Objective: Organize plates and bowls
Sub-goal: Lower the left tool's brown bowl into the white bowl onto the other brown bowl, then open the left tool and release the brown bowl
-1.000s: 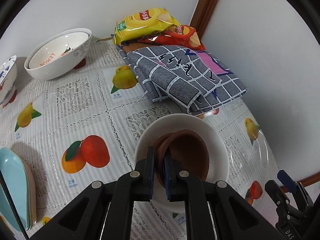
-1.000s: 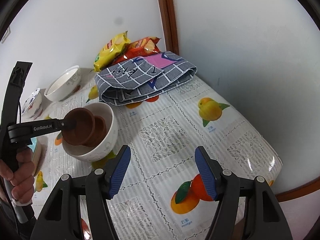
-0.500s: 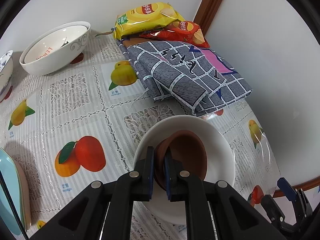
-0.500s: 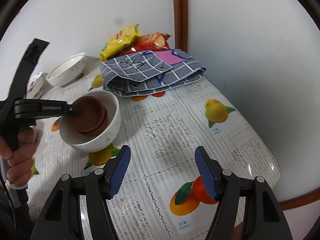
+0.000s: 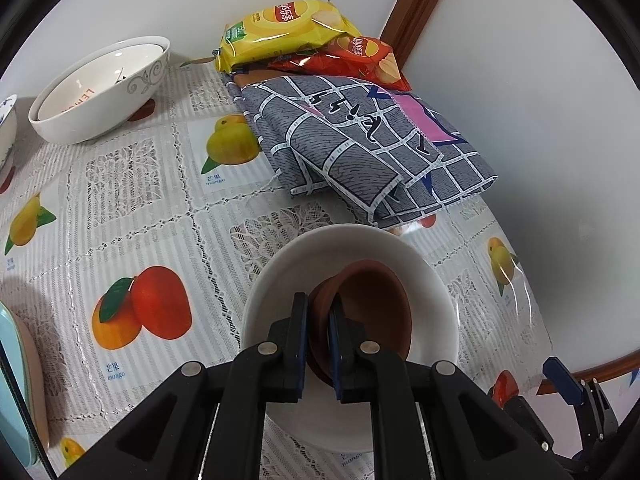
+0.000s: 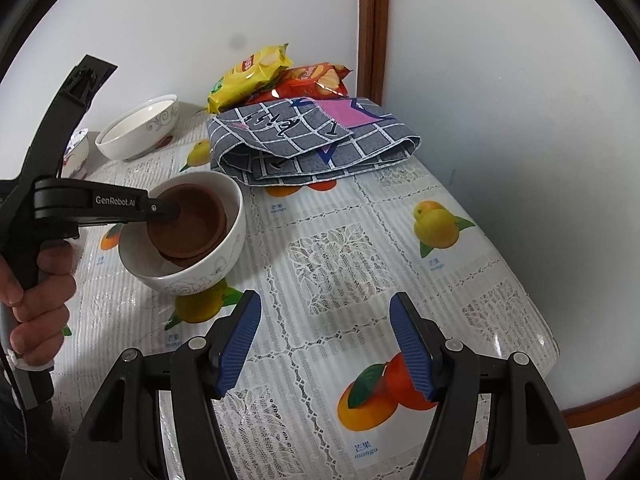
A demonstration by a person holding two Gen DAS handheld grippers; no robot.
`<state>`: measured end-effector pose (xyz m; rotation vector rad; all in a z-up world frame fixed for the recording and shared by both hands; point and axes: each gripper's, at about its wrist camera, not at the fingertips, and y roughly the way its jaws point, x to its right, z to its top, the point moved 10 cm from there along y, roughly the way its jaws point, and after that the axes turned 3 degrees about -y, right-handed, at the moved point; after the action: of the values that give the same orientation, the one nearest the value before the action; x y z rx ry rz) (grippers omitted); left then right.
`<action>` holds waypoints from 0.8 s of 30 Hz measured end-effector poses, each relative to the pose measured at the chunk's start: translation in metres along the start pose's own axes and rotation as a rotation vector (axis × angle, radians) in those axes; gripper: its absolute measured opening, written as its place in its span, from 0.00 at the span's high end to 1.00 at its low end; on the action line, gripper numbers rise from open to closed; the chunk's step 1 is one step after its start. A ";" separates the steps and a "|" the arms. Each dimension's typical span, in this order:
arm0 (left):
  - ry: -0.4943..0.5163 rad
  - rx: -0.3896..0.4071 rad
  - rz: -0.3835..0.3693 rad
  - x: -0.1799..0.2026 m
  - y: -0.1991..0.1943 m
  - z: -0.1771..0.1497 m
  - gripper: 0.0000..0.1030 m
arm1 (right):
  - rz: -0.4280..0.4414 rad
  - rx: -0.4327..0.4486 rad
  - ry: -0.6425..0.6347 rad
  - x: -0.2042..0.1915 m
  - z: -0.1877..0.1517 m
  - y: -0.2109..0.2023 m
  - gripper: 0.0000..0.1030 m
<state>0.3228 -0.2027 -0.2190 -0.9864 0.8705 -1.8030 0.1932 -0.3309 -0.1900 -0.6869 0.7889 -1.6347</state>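
A white bowl (image 5: 434, 292) (image 6: 237, 236) stands on the fruit-print tablecloth. Inside it lies a brown bowl (image 6: 188, 259), and a second brown bowl (image 5: 376, 304) (image 6: 188, 220) sits tilted in that one. My left gripper (image 5: 318, 310) (image 6: 173, 210) is shut on the near rim of the upper brown bowl; a hand (image 6: 38, 300) holds its handle. Nothing is between the fingers of my right gripper (image 6: 326, 312), which hangs open over the cloth to the right of the white bowl. One of its blue pads (image 5: 566, 376) shows in the left wrist view.
Two nested white bowls (image 5: 100, 92) (image 6: 138, 128) stand at the back left, beside a blue-patterned bowl (image 5: 6, 128) (image 6: 76, 152). Light blue plates (image 5: 12, 380) lie at the left edge. A folded grey cloth (image 5: 360, 144) (image 6: 316, 148) and chip bags (image 5: 280, 24) fill the back corner.
My left gripper has lowered the upper brown bowl deeper into the white bowl, closer onto the other brown bowl. The right gripper has rolled a little and stays open.
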 end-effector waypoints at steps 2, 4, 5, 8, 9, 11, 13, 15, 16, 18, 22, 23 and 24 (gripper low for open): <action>0.012 -0.005 0.003 0.000 0.000 -0.001 0.90 | -0.002 -0.004 -0.007 0.000 -0.001 0.001 0.35; 0.019 -0.012 0.003 0.001 -0.001 -0.002 0.90 | -0.004 -0.008 -0.012 -0.001 -0.001 0.001 0.35; 0.019 -0.014 0.003 0.001 -0.001 -0.003 0.90 | -0.002 -0.009 -0.012 -0.001 -0.001 0.001 0.35; 0.019 -0.023 0.014 -0.001 -0.003 -0.006 0.90 | 0.004 -0.009 -0.010 -0.003 -0.002 0.000 0.35; 0.017 -0.026 0.012 -0.001 -0.004 -0.007 0.89 | 0.008 -0.008 -0.008 -0.004 -0.001 -0.001 0.35; 0.025 -0.027 0.014 -0.001 -0.009 -0.008 0.88 | 0.015 -0.006 -0.005 -0.006 -0.001 -0.002 0.35; 0.038 -0.019 0.029 0.000 -0.016 -0.009 0.85 | 0.021 -0.005 -0.003 -0.008 0.000 -0.004 0.35; 0.047 -0.011 0.029 0.001 -0.023 -0.010 0.83 | 0.025 -0.008 0.002 -0.009 0.001 -0.005 0.35; 0.050 -0.004 0.027 0.002 -0.028 -0.010 0.83 | 0.027 -0.008 0.009 -0.010 0.002 -0.007 0.35; 0.050 0.008 0.028 0.001 -0.036 -0.010 0.83 | 0.042 -0.003 0.024 -0.010 0.004 -0.011 0.35; 0.054 0.035 0.049 -0.003 -0.056 -0.011 0.80 | 0.046 0.000 0.053 -0.010 0.008 -0.019 0.35; 0.054 0.040 0.051 -0.005 -0.061 -0.011 0.80 | 0.042 0.005 0.053 -0.011 0.010 -0.024 0.35; 0.052 0.046 0.052 -0.007 -0.067 -0.012 0.80 | 0.042 0.011 0.054 -0.012 0.012 -0.028 0.35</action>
<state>0.2899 -0.1699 -0.1684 -0.8835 0.8743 -1.8039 0.1885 -0.3174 -0.1611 -0.6163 0.8275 -1.6242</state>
